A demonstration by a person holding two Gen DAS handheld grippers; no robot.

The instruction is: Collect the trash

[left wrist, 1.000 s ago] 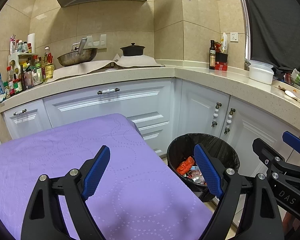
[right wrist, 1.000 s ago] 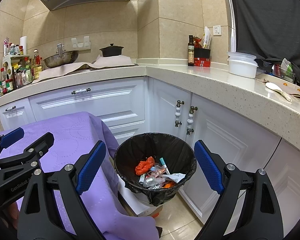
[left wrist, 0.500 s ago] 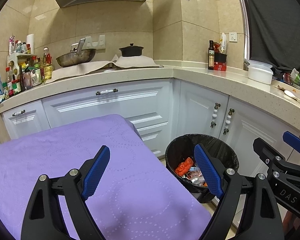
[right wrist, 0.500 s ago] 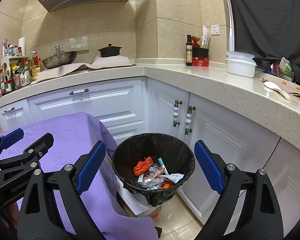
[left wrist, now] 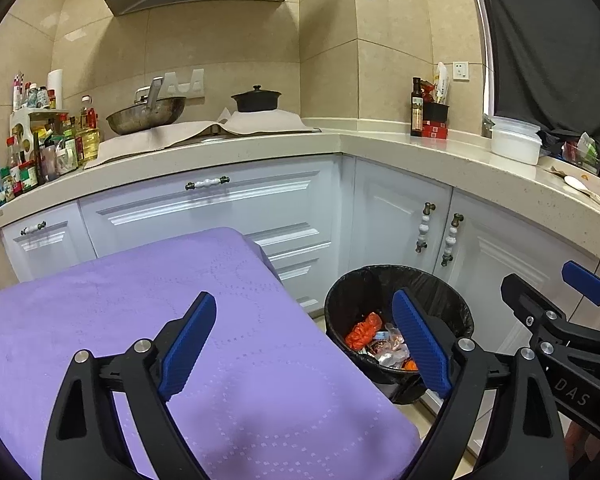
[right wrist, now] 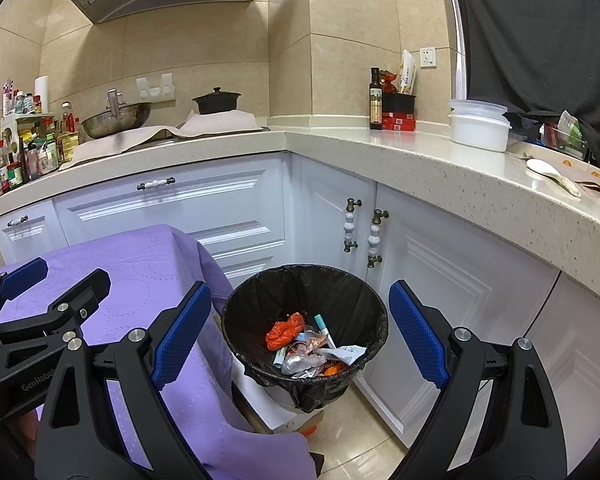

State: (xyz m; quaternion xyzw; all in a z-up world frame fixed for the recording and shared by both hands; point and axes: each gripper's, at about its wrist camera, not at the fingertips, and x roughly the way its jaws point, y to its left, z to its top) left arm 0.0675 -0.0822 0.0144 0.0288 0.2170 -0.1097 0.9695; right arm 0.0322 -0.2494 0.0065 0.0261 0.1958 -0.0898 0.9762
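both grippers wide, nothing held: left gripper [left wrist: 304, 344] over purple cloth [left wrist: 140, 320], right gripper [right wrist: 300, 336] aimed at trash bin [right wrist: 236, 320]. wrappers and scraps [right wrist: 308, 348] already in bin. no loose trash visible on cloth. looks near done, maybe finished.

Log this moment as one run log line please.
left gripper: open, empty | right gripper: open, empty | trash bin: holds wrappers | purple cloth: bare

Both grippers: black frames, silver screws, ribbed blue pads on the fingers [right wrist: 180, 334].
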